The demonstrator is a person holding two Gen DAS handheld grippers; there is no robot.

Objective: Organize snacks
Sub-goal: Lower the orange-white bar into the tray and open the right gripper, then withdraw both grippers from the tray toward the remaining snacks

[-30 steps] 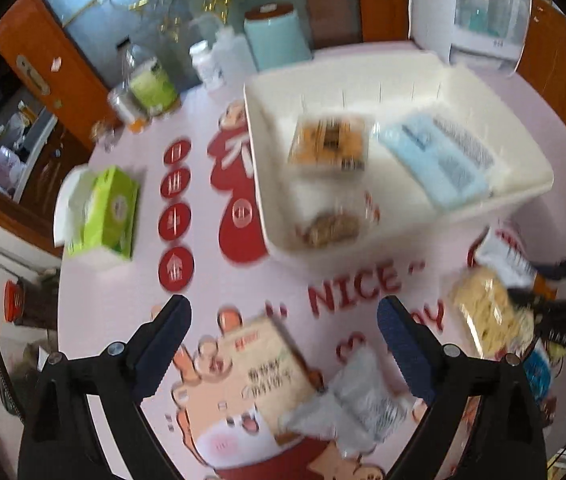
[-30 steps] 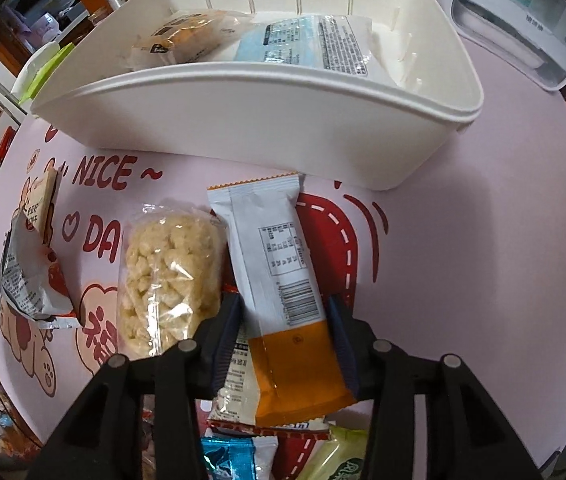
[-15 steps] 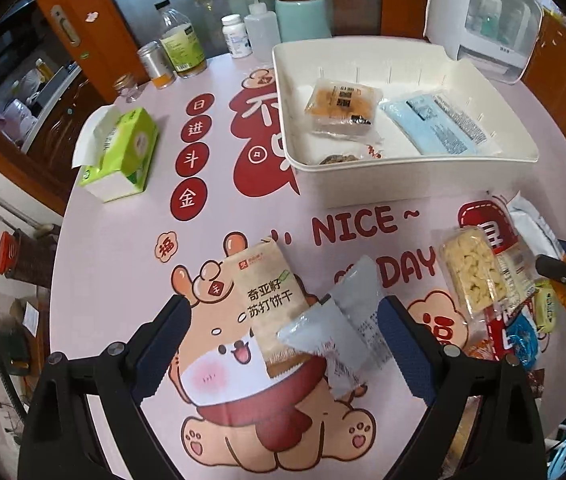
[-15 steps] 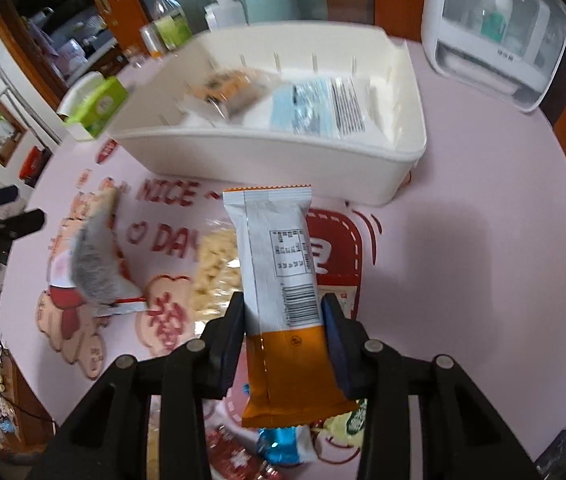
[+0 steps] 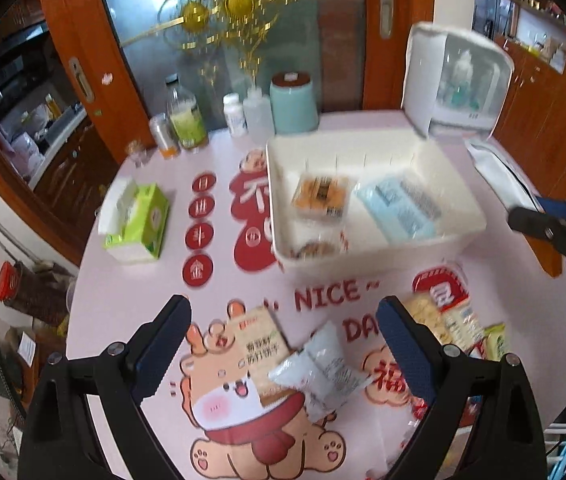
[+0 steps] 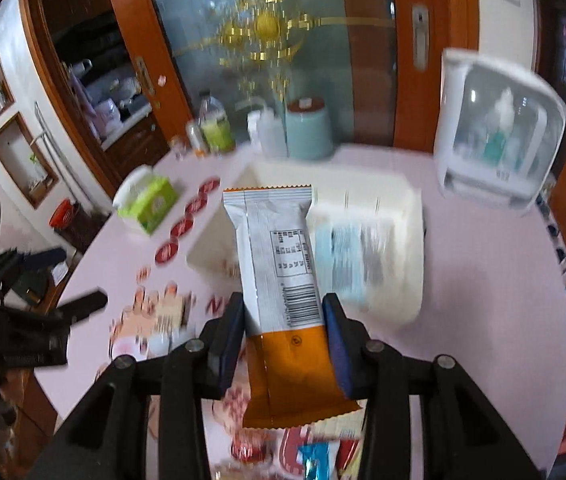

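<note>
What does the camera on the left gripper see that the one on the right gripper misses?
Left only: the cracker box and silver packet on the table between the open left gripper, plus the orange snack inside the bin.

Right only: the white-and-orange packet clamped in the right gripper.

Both: the white bin, blue packet and tissue box.

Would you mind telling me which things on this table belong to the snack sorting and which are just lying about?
Part of the job:
- white bin
- orange-and-white packet, clamped in the right gripper
- cracker packet
- silver packet
- puffed-snack bag
- left gripper, open

Lying about:
- tissue box
- bottles
- teal canister
</note>
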